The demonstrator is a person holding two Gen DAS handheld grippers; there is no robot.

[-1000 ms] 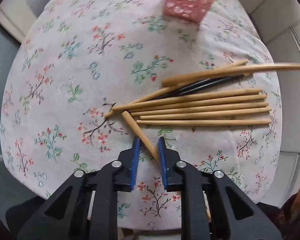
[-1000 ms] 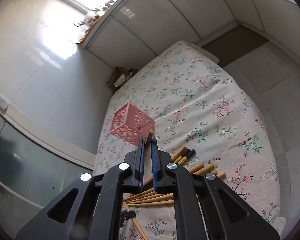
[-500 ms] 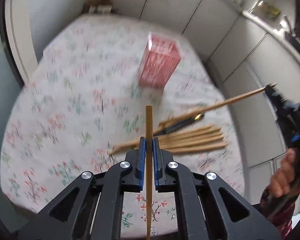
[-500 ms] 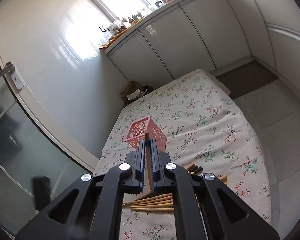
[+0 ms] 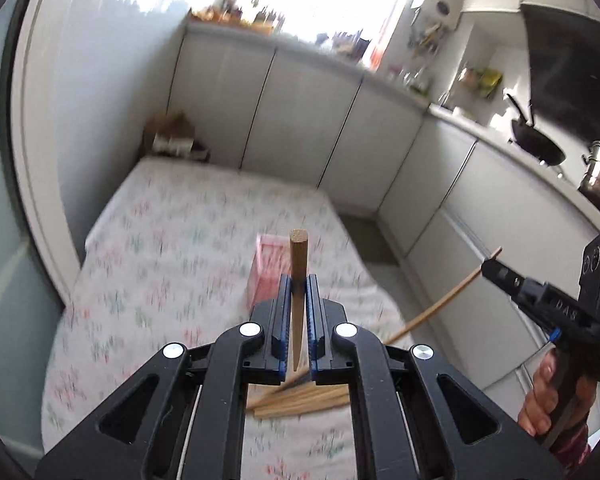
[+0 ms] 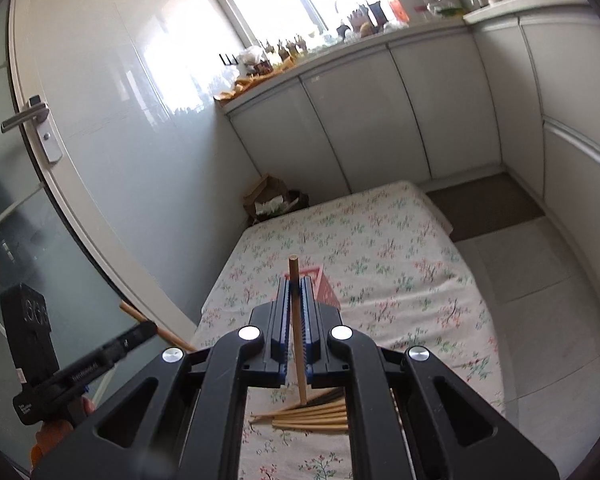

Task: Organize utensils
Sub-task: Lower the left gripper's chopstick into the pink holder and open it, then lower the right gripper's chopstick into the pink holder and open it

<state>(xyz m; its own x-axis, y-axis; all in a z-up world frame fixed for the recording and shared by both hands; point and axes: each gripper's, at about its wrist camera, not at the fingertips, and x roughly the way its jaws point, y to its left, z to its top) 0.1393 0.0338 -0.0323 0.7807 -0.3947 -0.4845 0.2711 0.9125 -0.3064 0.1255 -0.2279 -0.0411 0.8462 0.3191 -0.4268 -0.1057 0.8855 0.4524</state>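
Left wrist view shows a wooden stick (image 5: 299, 264) pinched tight in the left gripper (image 5: 299, 292). The stick points up and away, with its flat end at 12 o'clock from the jaws. Right behind it is the pink basket (image 5: 266, 276), blurry, on the flowered cloth (image 5: 160, 248). More sticks lie in a pile (image 5: 300, 400) on the cloth at 6 o'clock, under the gripper.

At 3 o'clock a hand (image 5: 548, 396) holds the right gripper, and a second stick (image 5: 444, 304) slants out of it.

Right wrist view shows that second stick (image 6: 296, 320) clamped in the right gripper (image 6: 296, 300). The basket (image 6: 320, 286) sits just past the jaws, at 1 o'clock. The pile (image 6: 312, 416) is at 6 o'clock, with dark sticks (image 6: 328, 396) on top. The left gripper (image 6: 136, 334) is at 9 o'clock with its stick (image 6: 130, 312).

What could go wrong: both sticks are long and thin and held near one end. I think one could slip or swing, hit the basket rim, and fall on the cloth. The basket looks light, so a bump could tip it over. The two sticks could also knock together if both go in at once.
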